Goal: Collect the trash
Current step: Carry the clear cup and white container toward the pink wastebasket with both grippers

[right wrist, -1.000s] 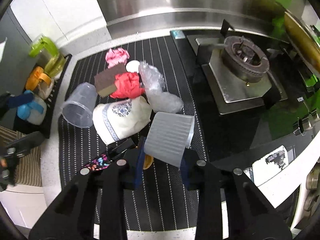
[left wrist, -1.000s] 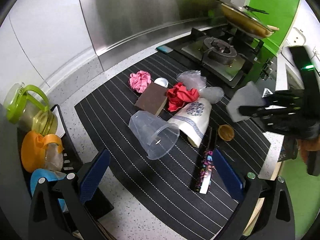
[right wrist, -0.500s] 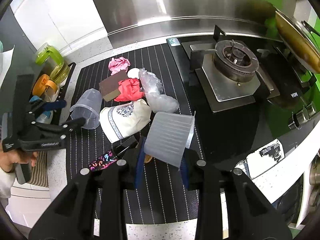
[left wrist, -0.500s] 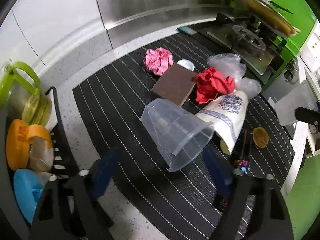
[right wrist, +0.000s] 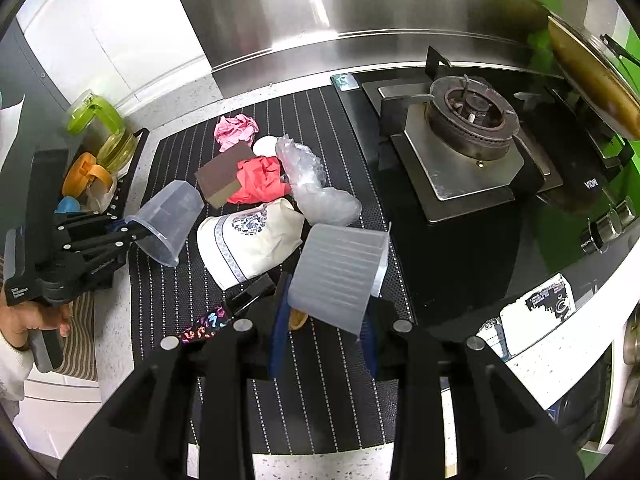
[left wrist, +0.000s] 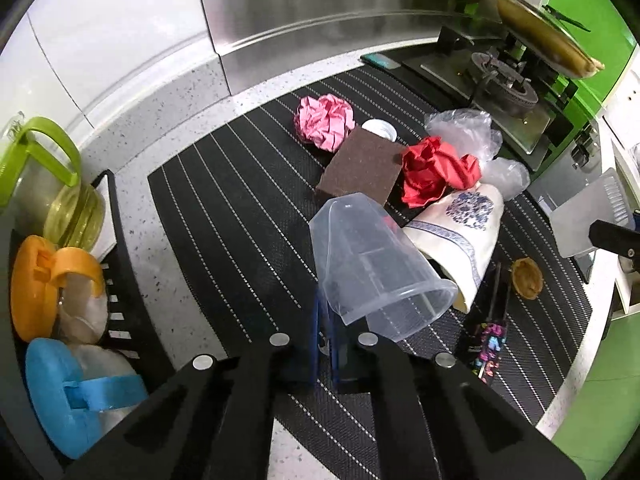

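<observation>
A clear plastic cup (left wrist: pixel 372 264) lies tipped on the striped mat (left wrist: pixel 224 208). My left gripper (left wrist: pixel 324 344) is shut on its rim, the thin wall pinched between the blue pads. The right wrist view shows the same grip (right wrist: pixel 128 234) at the cup (right wrist: pixel 168 220). My right gripper (right wrist: pixel 324 336) is shut on a ribbed translucent cup (right wrist: pixel 340 276), held above the mat. Loose on the mat are pink crumpled paper (left wrist: pixel 324 122), red crumpled paper (left wrist: pixel 436 170), a brown sponge (left wrist: pixel 362 168), a clear plastic bag (left wrist: pixel 464 132), a blue-patterned paper bag (left wrist: pixel 464 236), a black printed wrapper (left wrist: pixel 490 332) and a small brown shell (left wrist: pixel 527 278).
A gas stove (right wrist: pixel 468 152) with a lidded pan (right wrist: pixel 592 76) stands right of the mat. A black rack holding jars with green, orange and blue lids (left wrist: pixel 60 280) is at the left. A steel backsplash runs behind. The counter edge is near at the front.
My left gripper came down to the clear cup and its jaws closed from wide open onto the rim. The right gripper kept still with the ribbed cup.
</observation>
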The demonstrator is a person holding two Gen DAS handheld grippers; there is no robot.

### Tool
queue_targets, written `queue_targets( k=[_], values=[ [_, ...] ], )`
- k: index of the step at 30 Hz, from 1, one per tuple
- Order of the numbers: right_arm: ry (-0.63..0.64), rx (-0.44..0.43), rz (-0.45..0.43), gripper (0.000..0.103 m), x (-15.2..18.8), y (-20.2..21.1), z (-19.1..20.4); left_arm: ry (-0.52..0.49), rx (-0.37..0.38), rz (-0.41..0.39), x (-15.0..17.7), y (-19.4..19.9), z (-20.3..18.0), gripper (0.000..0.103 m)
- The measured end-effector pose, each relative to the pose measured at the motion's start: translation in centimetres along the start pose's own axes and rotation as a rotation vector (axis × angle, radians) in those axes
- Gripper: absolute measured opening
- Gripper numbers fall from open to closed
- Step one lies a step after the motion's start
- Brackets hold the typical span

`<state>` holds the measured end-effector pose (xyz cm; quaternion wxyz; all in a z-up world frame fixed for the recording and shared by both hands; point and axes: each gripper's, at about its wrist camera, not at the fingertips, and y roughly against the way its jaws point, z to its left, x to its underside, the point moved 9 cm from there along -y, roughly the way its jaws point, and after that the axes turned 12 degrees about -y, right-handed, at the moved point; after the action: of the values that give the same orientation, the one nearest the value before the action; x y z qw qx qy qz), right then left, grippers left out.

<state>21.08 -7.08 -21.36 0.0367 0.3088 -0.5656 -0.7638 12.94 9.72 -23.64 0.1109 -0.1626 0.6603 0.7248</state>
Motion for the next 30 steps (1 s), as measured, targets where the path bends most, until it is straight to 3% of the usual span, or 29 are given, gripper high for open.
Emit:
queue_targets(
  k=[5, 11, 20, 30],
  values=[
    [-0.032, 0.01, -0.042, 0.03, 0.4, 2.7, -0.2, -0.048, 0.011, -0.048, -0.5, 3.7, -1.0, 0.004],
    [-0.154, 0.078, -0.131, 0.031, 3.1, 8.3, -2.9, -0.198, 0.083, -0.152, -2.5, 9.8, -5.6, 0.004],
    [-0.406, 0.262, -0.24, 0.031, 12.5, 17.7, -11.3, -0.5, 0.273, -0.253, -3.4, 15.1, -19.5, 0.004],
    [-0.611, 0.412, -0.268, 0.031, 25.7, 24.3, -21.5, -0.725, 0.434, -0.265, 0.4, 16.2, -37.6, 0.004]
  ],
)
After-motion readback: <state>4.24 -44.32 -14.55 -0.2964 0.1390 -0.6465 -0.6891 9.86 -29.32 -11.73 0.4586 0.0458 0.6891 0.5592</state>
